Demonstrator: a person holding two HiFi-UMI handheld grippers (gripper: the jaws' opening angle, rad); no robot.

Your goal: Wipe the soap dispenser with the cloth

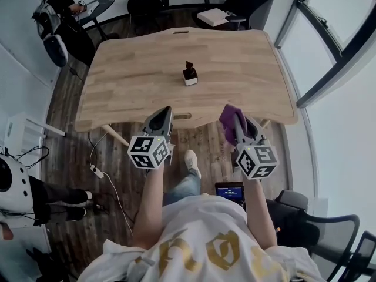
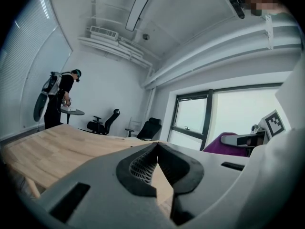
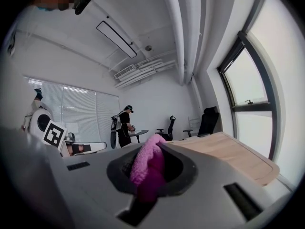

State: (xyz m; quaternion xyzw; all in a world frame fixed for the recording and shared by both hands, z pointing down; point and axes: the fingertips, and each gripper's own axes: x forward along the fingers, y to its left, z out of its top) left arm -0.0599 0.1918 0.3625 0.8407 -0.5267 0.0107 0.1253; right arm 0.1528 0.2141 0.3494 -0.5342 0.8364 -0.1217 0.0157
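Note:
The soap dispenser [image 1: 190, 73], a small dark bottle on a white base, stands upright near the middle of the wooden table [image 1: 129, 69]. My left gripper [image 1: 163, 115] is shut and empty at the table's near edge, left of the bottle; in its own view the left gripper [image 2: 157, 147] shows its tips meeting with nothing between them. My right gripper [image 1: 234, 117] is shut on a purple cloth [image 1: 228, 119] at the near edge, right of the bottle. The cloth [image 3: 148, 168] bulges pink-purple between the jaws in the right gripper view. Both grippers are well short of the dispenser.
Office chairs [image 1: 144, 3] and a small round table [image 1: 97, 7] stand beyond the table's far side. A person with a backpack [image 1: 56, 10] stands at the far left. Windows [image 1: 335, 34] run along the right. A power strip and cables [image 1: 97, 170] lie on the floor.

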